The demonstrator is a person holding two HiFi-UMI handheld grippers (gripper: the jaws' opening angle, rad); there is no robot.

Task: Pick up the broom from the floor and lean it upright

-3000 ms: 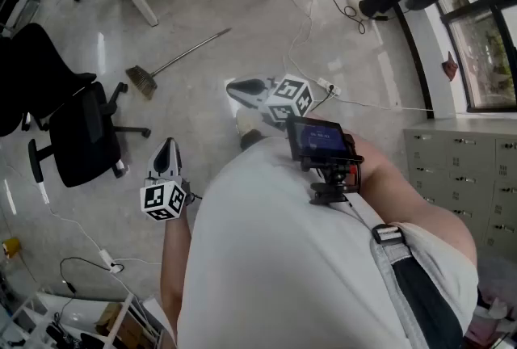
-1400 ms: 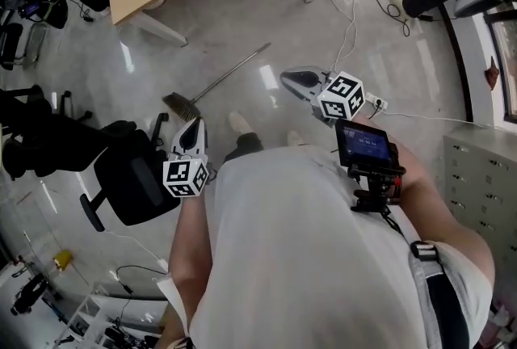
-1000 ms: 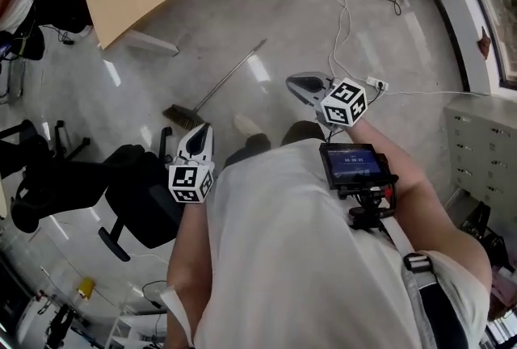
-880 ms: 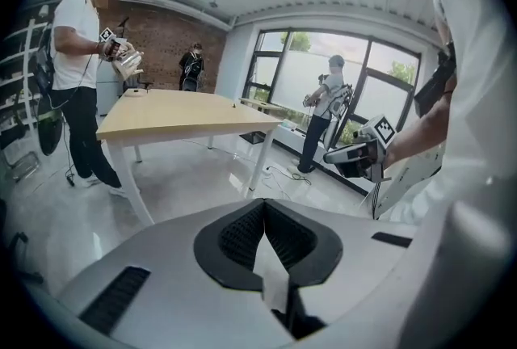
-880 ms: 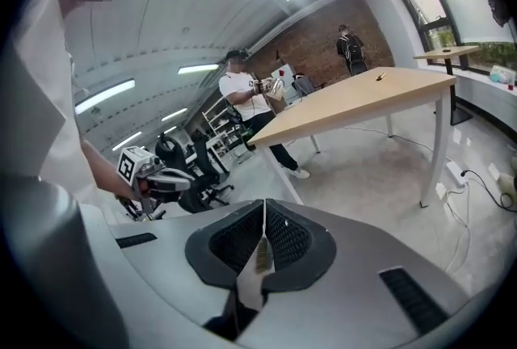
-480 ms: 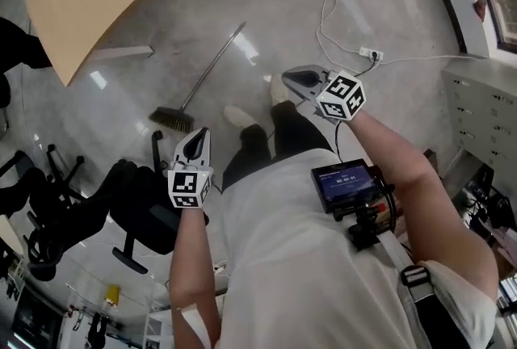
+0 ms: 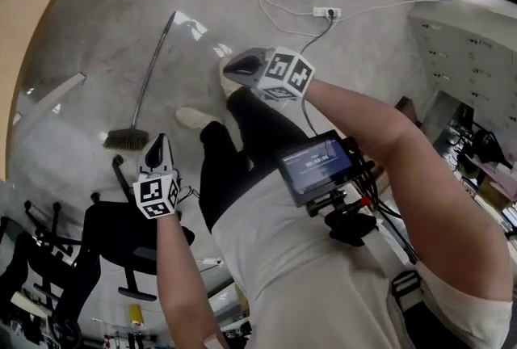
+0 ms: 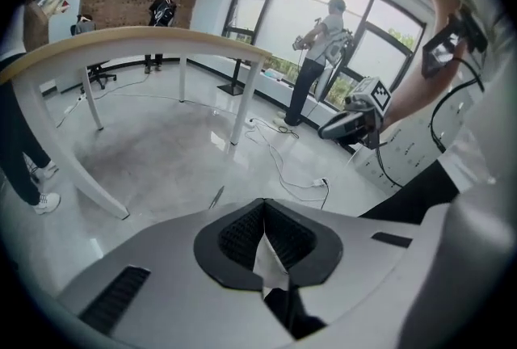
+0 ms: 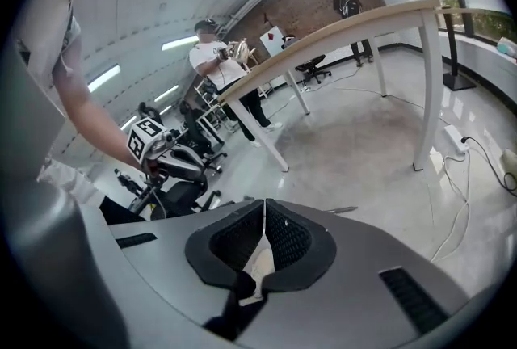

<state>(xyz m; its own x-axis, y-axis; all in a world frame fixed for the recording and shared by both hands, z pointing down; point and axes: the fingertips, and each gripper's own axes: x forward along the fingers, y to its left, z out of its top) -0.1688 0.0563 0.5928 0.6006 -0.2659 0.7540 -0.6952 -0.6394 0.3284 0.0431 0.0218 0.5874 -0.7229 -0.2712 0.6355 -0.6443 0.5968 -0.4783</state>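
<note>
The broom lies flat at the upper left of the head view, bristles near my left gripper; my right gripper sits mid-frame. Both pairs of jaws are pressed together (empty), so arriving unopened I'd likely knock the handle rolling.

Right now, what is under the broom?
The broom lies flat on the bare grey floor; nothing else shows beneath its handle. What its bristle head covers cannot be seen.

Grey floor, grey-handled broom, black chair
</note>
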